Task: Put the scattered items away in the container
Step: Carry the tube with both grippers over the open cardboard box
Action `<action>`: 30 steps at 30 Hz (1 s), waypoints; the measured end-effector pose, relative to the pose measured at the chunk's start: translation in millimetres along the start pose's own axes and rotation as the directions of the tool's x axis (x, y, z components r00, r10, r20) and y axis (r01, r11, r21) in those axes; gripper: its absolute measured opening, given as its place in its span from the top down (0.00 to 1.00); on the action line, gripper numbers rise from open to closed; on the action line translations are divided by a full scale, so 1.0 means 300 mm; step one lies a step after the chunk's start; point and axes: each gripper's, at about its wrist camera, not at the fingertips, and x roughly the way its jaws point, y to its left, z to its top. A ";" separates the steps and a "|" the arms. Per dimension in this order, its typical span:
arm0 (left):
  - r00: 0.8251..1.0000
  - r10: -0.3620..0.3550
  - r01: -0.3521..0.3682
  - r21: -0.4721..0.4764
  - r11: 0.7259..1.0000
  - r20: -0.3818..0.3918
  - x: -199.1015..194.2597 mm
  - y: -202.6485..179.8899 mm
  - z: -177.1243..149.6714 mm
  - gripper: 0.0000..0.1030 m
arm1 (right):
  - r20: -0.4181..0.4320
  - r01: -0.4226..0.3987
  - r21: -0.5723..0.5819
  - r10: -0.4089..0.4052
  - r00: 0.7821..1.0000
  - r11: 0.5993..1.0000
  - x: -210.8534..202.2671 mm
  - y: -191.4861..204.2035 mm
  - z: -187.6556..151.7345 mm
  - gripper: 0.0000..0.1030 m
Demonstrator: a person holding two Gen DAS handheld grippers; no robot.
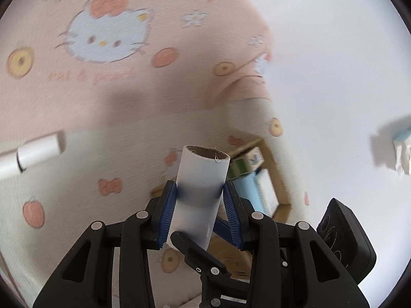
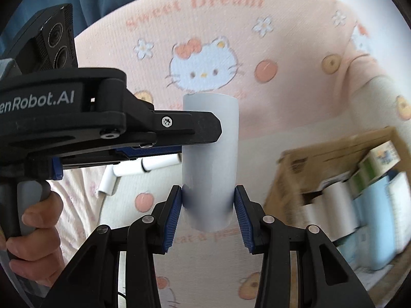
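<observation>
The left gripper [image 1: 199, 213] is clamping one white paper-wrapped cardboard-core roll [image 1: 201, 192] at mid-body; the right gripper [image 2: 208, 213] is pinching another white roll [image 2: 210, 161], both raised above the pink cartoon-print blanket [image 1: 77, 97], nearing the brown cardboard box [image 2: 331, 151]; they are looking light, stiff, crushable

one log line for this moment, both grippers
left gripper: shut on roll | right gripper: same roll | box: not reached

Cardboard box [image 2: 334, 159] contents motion-blurred, box's far side cut by frame edge, pale packet [image 1: 402, 151] smeared and unidentifiable, blanket [image 1: 102, 97] lettering illegible.
</observation>
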 end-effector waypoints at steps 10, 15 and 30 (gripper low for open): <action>0.998 -0.052 0.054 0.051 0.997 -0.037 0.086 -0.173 0.061 0.60 | 0.004 0.081 -0.007 -0.081 0.997 0.997 -0.097 -0.104 0.086 0.62; 0.993 -0.043 0.049 0.055 0.997 -0.113 0.191 -0.246 0.071 0.60 | -0.023 0.098 -0.015 -0.099 0.995 0.995 -0.137 -0.204 0.080 0.62; 0.919 0.014 -0.018 -0.007 1.000 -0.394 0.585 -0.349 0.058 0.60 | -0.196 0.053 0.131 -0.027 0.980 0.990 -0.061 -0.579 -0.027 0.62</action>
